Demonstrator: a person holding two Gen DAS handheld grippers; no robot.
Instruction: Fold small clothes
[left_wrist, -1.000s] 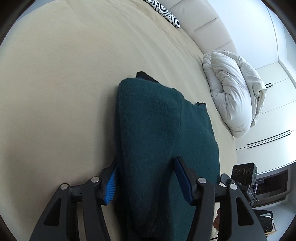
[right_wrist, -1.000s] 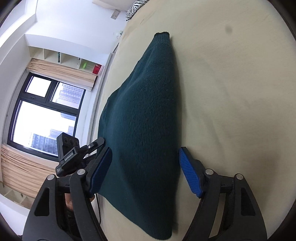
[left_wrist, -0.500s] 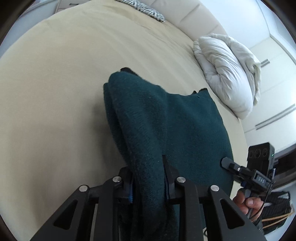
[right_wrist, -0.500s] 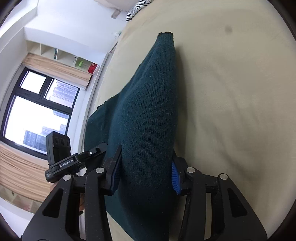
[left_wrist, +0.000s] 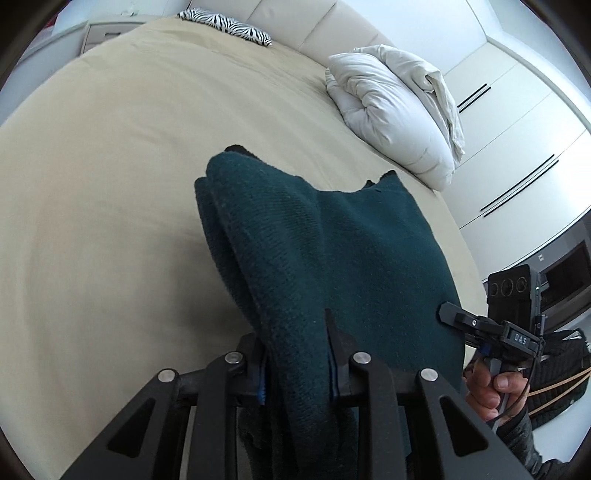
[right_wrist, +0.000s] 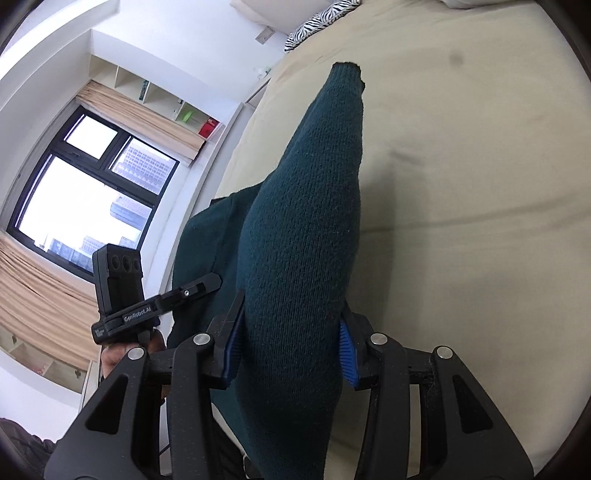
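Left gripper (left_wrist: 297, 360) and right gripper (right_wrist: 290, 345) each pinch the dark-green knit sweater (left_wrist: 332, 258), bed (left_wrist: 110, 166) at nine o'clock.

Your left gripper (left_wrist: 297, 363) was clamped on the dark teal knitted sweater (left_wrist: 332, 258); your right gripper (right_wrist: 291, 347) pinched it too, both held side by side.

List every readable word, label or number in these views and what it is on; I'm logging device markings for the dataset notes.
"GenRobot.AI": white lettering on the side of the left gripper, seen from the right wrist view.
"DAS": small tag on the body of the right gripper, seen from the left wrist view.
Small white mark at the near end of the "GenRobot.AI" strip: too small to read.
The green sweater and the bed carry no text.
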